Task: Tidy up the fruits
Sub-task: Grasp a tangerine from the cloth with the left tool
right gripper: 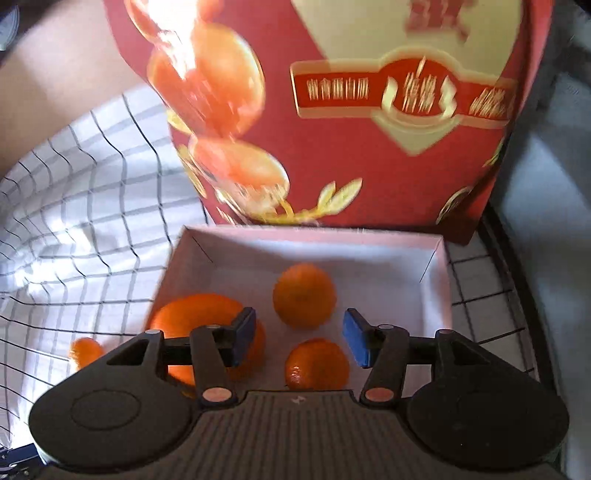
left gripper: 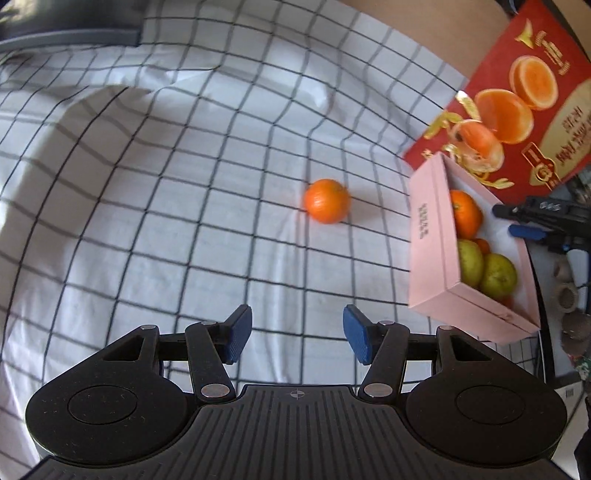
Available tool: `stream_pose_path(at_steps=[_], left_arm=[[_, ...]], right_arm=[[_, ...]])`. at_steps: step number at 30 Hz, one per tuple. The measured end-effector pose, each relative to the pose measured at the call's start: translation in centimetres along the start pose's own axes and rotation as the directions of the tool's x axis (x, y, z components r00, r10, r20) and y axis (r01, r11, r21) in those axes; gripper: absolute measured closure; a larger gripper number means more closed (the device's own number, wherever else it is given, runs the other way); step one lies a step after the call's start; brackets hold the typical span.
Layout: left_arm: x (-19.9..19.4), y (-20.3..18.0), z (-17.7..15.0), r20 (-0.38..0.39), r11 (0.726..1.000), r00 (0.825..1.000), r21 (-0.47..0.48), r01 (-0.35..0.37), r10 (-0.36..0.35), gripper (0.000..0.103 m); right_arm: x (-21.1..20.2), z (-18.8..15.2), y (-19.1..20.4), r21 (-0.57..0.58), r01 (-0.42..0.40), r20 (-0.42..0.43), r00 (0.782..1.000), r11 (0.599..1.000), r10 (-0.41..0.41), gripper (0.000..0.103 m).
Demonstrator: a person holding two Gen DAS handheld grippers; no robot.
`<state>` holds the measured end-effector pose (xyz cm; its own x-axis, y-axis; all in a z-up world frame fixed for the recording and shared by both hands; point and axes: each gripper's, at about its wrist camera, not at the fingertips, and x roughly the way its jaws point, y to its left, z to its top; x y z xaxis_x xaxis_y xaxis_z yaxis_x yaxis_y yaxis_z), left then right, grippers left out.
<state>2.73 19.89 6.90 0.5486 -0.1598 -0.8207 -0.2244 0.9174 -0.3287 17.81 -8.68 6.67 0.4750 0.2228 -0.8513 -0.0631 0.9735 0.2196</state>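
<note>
A loose orange (left gripper: 327, 201) lies on the checked cloth (left gripper: 166, 184), ahead of my left gripper (left gripper: 297, 338), which is open and empty. A pink box (left gripper: 432, 236) to the right holds an orange (left gripper: 466, 214) and two green fruits (left gripper: 496, 275). In the right wrist view my right gripper (right gripper: 299, 341) is open and empty above the box (right gripper: 439, 295). Three oranges show inside: a large one (right gripper: 195, 317), one (right gripper: 303, 295) further in and one (right gripper: 317, 363) near the fingers. The loose orange (right gripper: 85, 352) lies outside at left.
A red printed carton (left gripper: 517, 107) stands behind the pink box, also in the right wrist view (right gripper: 351, 110). The right gripper's black and blue body (left gripper: 543, 221) shows past the box. A dark object (left gripper: 70, 22) sits at the cloth's far left corner.
</note>
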Motion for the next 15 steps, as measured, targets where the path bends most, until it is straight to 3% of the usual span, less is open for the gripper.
stream_pose_path(at_steps=[3,6,9,11,15], left_arm=[[0.7,-0.9,0.1,-0.002,0.999,1.0,0.029,0.023,-0.023,0.043],[1.4,-1.5,0.2,0.002,0.998,0.999,0.055,0.035,-0.035,0.043],[1.8,-1.9,0.6,0.025,0.996,0.999,0.079,0.041,-0.043,0.043],[2.1,-2.1,1.1,0.052,0.994,0.998,0.096,0.041,-0.046,0.043],[2.8,-2.1,2.7,0.101,0.992,0.994,0.122,0.037,-0.05,0.043]], right_arm=[[-3.6,-0.9,0.3,-0.028,-0.003,0.097,0.995,1.0,0.006,0.04],[-7.0,-2.7,0.7,-0.096,0.039,0.227,0.974,0.995,-0.016,0.028],[-9.7,-5.8,0.8,-0.137,0.097,0.328,0.944,0.986,-0.047,0.026],[-11.1,-7.6,0.6,-0.147,0.116,0.35,0.935,0.982,-0.058,0.026],[-12.3,-11.5,0.5,-0.144,0.157,0.29,0.951,0.977,-0.11,0.026]])
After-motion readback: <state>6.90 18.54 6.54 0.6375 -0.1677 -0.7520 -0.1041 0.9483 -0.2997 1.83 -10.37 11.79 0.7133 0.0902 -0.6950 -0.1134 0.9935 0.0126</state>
